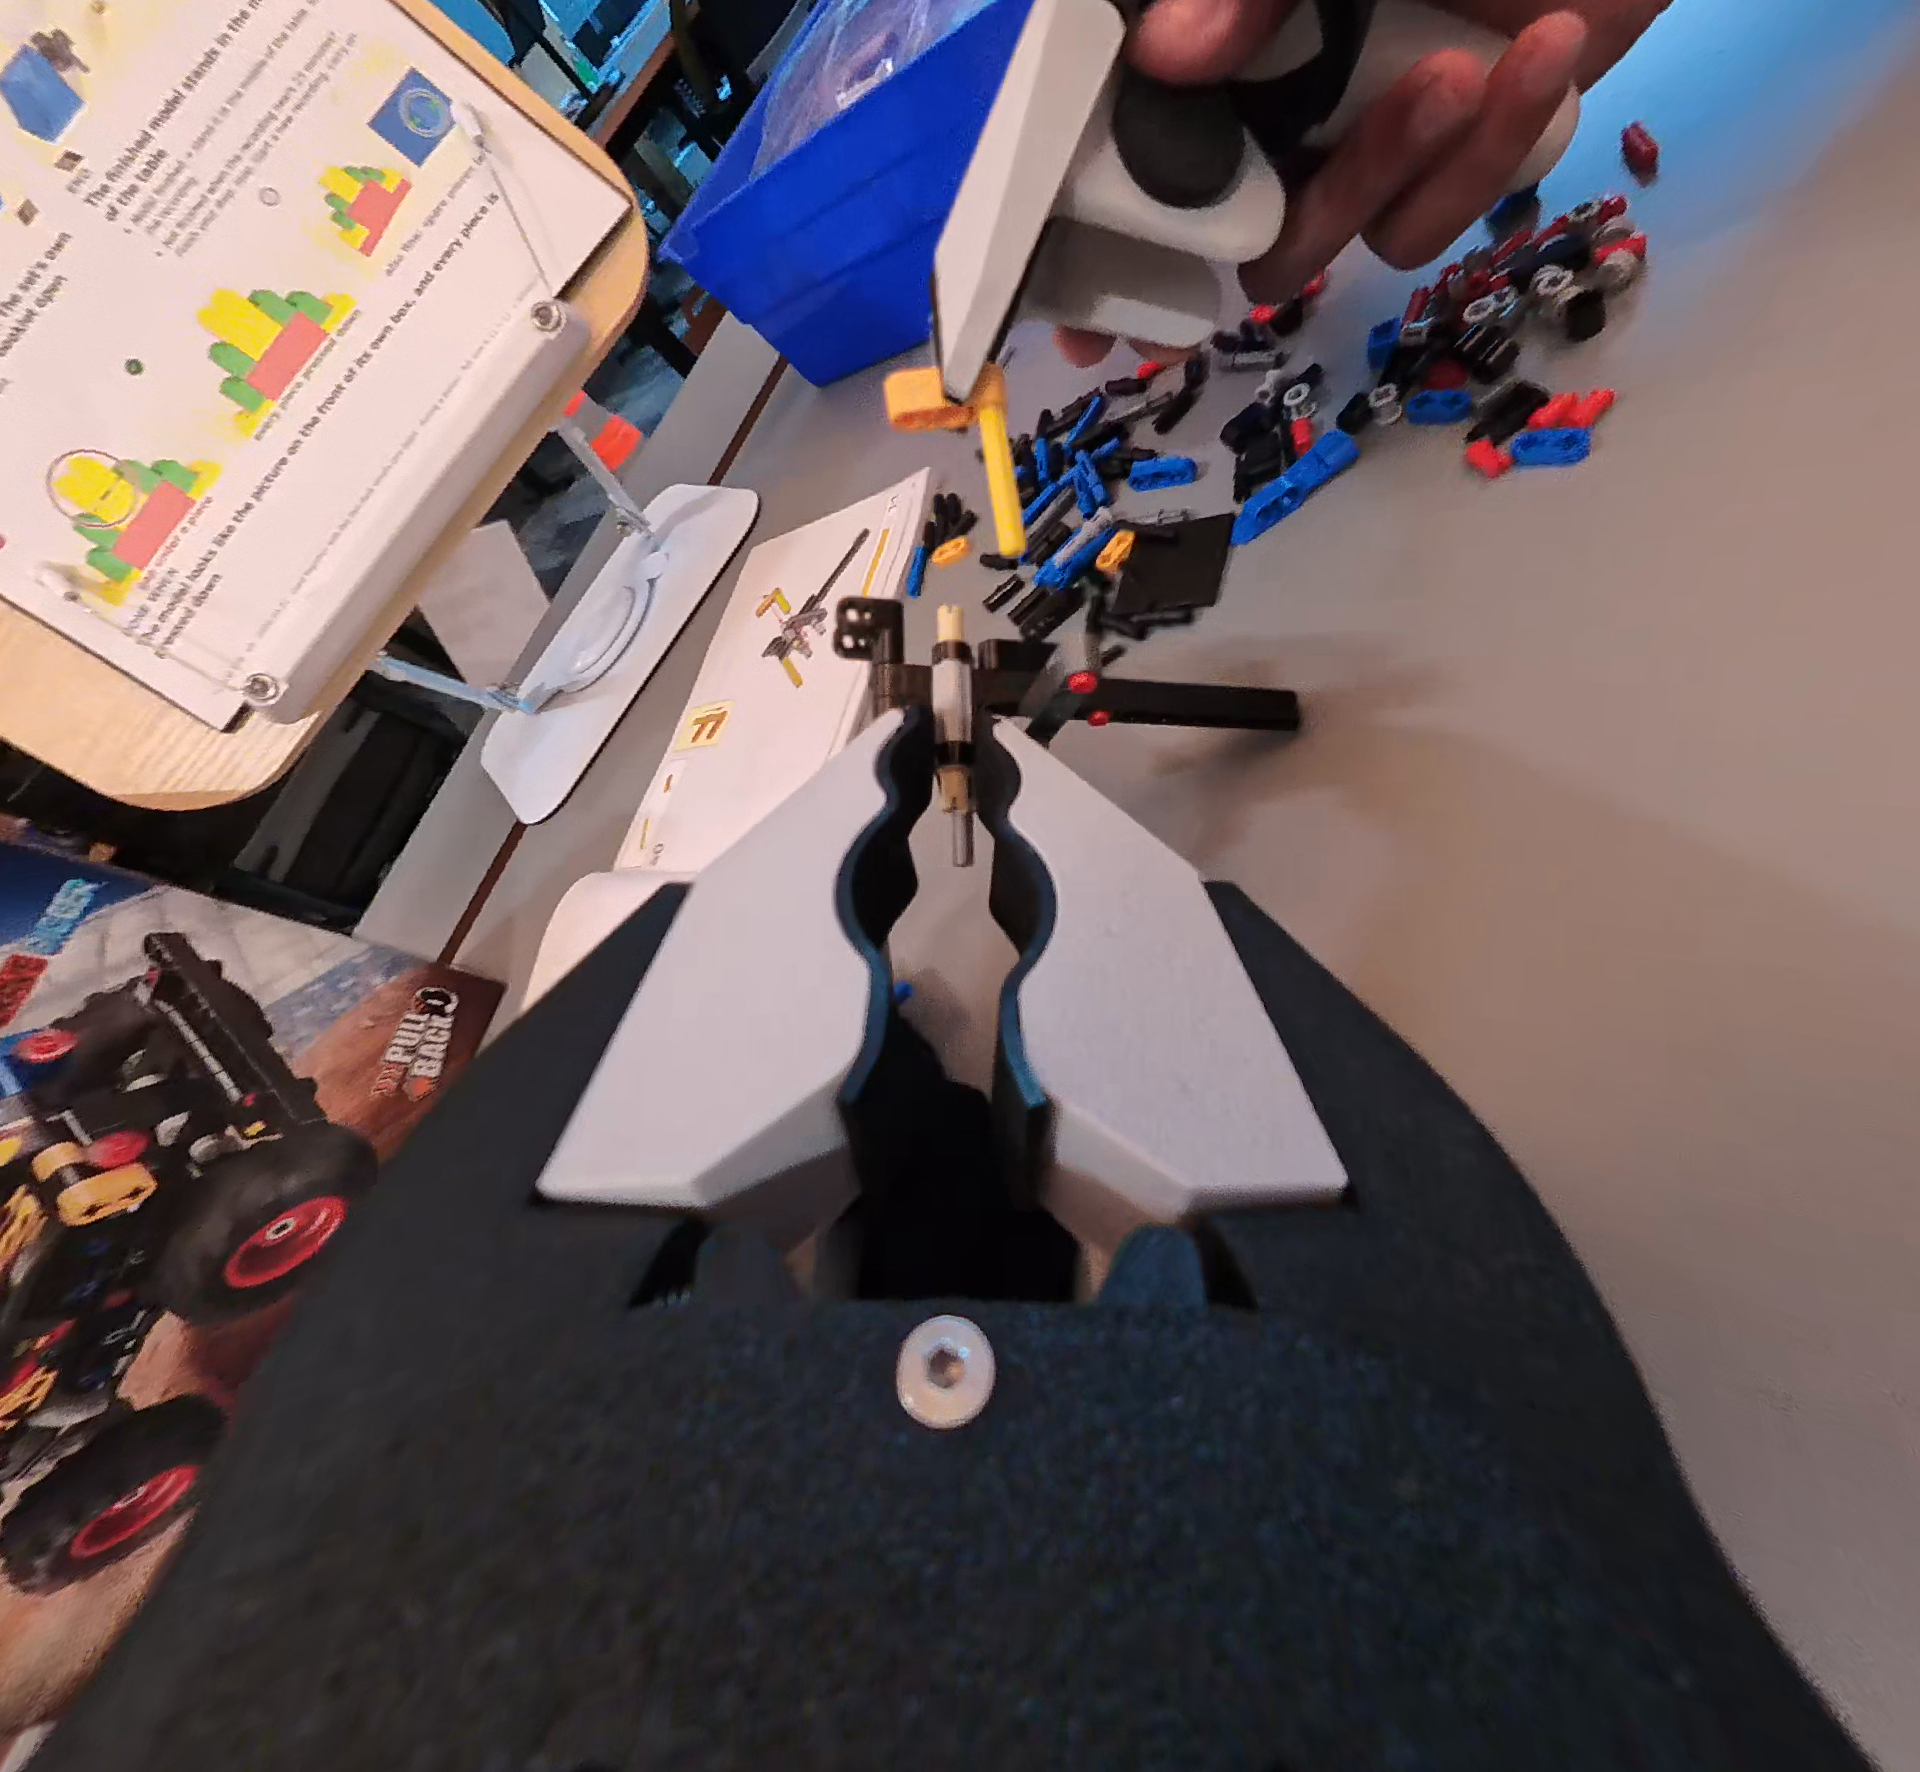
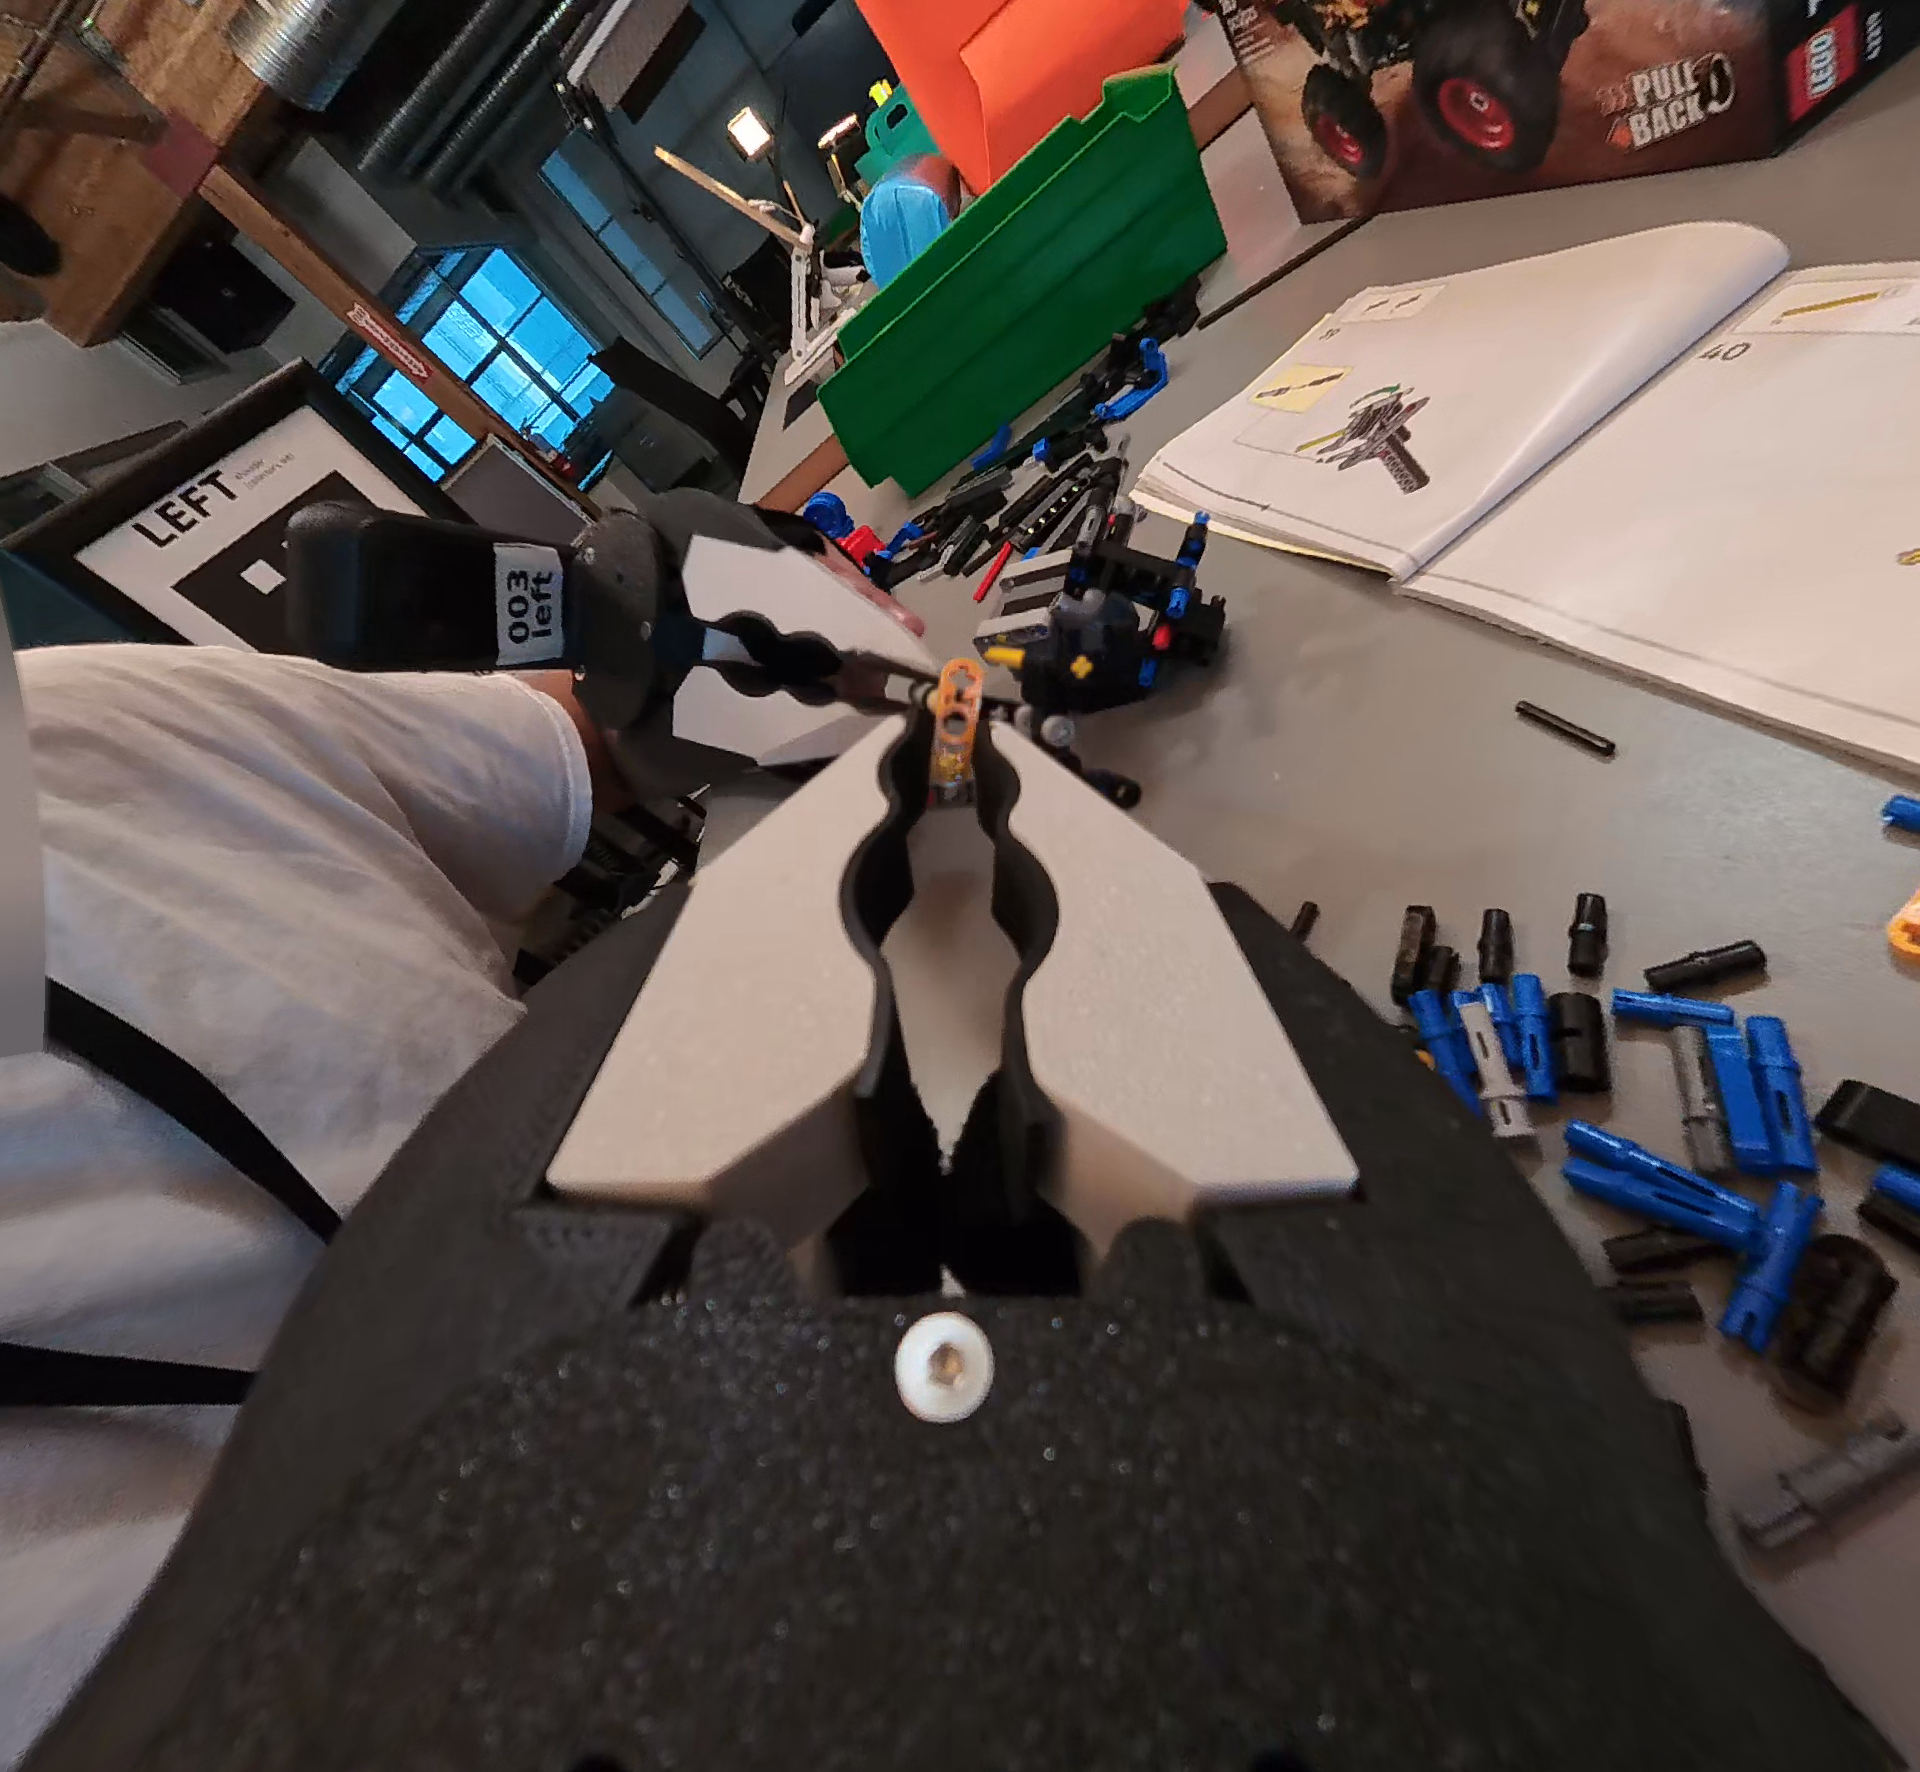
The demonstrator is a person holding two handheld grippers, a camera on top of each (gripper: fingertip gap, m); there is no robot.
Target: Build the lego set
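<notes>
My left gripper [image 1: 951, 735] is shut on a small black assembly [image 1: 1039, 683] with a white and tan axle part through it, held above the table. My right gripper [image 2: 954, 746] is shut on an orange-yellow beam [image 2: 958, 704] joined to a yellow axle. In the left wrist view that gripper [image 1: 971, 382] hangs up and behind the assembly, with the orange beam [image 1: 920, 397] and yellow axle [image 1: 1000, 475] showing below it. In the right wrist view the left gripper [image 2: 894, 678] sits just beyond the beam. A larger black and blue sub-model [image 2: 1112, 621] rests on the table behind.
Loose blue, black and red pieces [image 1: 1455, 351] lie scattered on the grey table [image 1: 1558, 891]. The open instruction booklet [image 2: 1558, 475], a blue bin [image 1: 831, 216], a green bin [image 2: 1029, 288], the set box [image 2: 1558, 8] and an instruction board on a stand [image 1: 260, 268] surround the work area. There is about 6 centimetres between the tips of the two grippers.
</notes>
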